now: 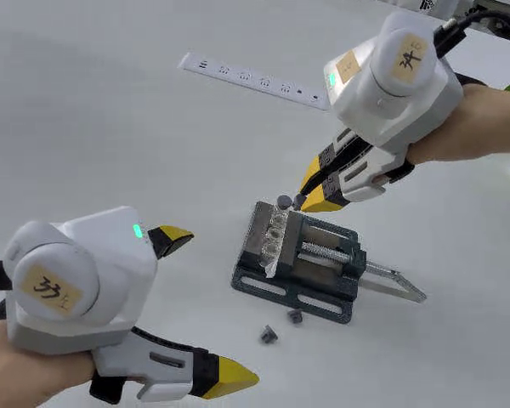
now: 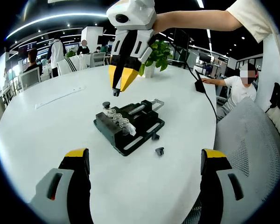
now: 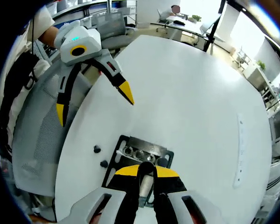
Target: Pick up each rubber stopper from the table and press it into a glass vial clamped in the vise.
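R gripper: jaws pinched on a dark stopper, tips just above far end of vise, beside a capped vial. L gripper: jaws spread wide, empty, well short of vise. Two loose stoppers on table betw. L gripper & vise.

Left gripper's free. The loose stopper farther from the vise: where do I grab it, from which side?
Grip the stopper across its wider head, straight down with the open left gripper. It sits free on the table, apart from the vise base and the other stopper, so both jaws should fit. Its exact pose is unclear.
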Demonstrator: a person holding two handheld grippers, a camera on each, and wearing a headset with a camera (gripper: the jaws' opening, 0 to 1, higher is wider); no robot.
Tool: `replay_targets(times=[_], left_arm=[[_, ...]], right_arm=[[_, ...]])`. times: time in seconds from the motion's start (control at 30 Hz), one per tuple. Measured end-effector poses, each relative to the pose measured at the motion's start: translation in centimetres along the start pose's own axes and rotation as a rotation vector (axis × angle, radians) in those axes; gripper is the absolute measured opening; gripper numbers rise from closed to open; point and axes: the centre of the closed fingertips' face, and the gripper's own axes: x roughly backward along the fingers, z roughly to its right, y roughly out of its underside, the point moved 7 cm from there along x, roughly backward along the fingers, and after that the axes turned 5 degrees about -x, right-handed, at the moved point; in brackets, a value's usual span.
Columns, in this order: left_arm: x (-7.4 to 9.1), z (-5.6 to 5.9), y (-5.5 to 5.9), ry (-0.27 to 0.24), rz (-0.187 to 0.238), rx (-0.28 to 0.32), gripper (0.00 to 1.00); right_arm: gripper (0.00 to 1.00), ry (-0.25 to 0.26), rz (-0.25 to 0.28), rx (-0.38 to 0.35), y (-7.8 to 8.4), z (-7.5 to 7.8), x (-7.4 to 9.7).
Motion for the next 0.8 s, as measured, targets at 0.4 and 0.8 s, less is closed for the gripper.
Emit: replay_targets(times=[0.4,0.8], left_arm=[[-0.2,0.1,0.5,-0.013,-0.005,0.016,0.99],[-0.1,0.0,0.7,-0.026,0.000,0.033,0.99]], right_arm=[[0.05,-0.023,-0.080,0.163,-0.5,0.2,-1.6],[0.05,-0.061,-0.113,0.221,-0.8,1.0,-2.6]])
